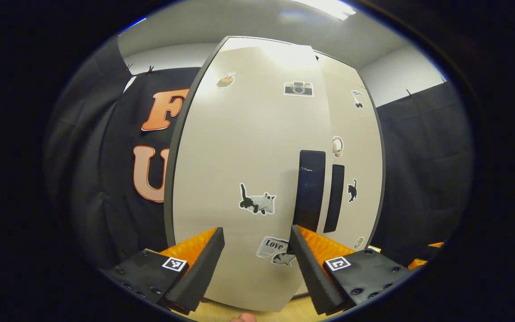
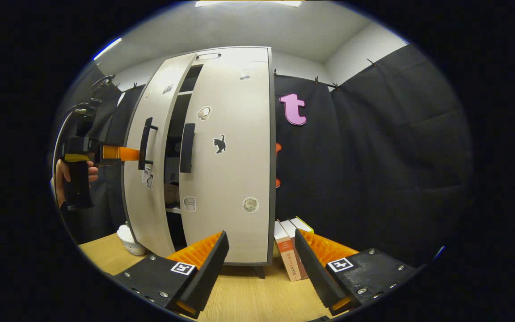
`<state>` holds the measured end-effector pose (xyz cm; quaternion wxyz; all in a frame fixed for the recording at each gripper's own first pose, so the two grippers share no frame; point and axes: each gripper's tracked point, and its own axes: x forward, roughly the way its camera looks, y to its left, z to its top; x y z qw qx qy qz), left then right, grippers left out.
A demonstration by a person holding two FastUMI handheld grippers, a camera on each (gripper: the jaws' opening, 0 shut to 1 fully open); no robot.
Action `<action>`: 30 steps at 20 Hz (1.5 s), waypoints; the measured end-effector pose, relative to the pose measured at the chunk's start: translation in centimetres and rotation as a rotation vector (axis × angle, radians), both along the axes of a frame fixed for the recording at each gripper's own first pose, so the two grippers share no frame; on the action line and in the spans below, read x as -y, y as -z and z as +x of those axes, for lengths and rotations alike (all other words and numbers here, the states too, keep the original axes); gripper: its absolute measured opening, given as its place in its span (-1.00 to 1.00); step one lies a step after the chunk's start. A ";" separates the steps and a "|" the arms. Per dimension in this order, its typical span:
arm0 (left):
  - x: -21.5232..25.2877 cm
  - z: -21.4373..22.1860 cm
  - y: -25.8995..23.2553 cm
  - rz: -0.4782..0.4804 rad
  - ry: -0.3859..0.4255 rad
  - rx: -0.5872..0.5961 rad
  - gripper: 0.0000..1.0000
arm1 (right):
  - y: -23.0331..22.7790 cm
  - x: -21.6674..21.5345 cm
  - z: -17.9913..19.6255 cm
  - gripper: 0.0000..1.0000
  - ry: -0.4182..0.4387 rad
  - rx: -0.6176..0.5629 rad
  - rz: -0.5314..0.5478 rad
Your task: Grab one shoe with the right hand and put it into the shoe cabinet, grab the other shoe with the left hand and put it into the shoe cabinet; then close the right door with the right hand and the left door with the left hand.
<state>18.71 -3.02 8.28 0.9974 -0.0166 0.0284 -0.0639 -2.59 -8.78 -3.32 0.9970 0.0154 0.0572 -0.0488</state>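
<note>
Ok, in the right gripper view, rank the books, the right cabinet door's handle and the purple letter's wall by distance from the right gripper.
1. Books, low, just beyond the right gripper.
2. Right door handle, up and left on the cabinet front.
3. Black cloth wall, behind, to the right.

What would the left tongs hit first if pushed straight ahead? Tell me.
Most likely the face of the left door, just beside its black handle. The left tongs are open and point squarely at that panel. The right gripper view shows them close by this handle; contact is unclear.
</note>
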 end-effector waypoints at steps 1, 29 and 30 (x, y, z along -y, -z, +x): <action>0.2 0.6 0.1 0.006 -0.002 0.001 0.93 | -0.1 0.2 0.0 0.83 0.002 0.001 0.000; -4.7 -9.8 2.4 0.042 -0.151 0.034 0.93 | -0.3 -2.2 1.4 0.84 -0.084 0.009 0.050; -4.9 -11.0 2.8 0.036 -0.161 0.030 0.93 | -0.1 -2.7 1.2 0.84 -0.093 0.003 0.054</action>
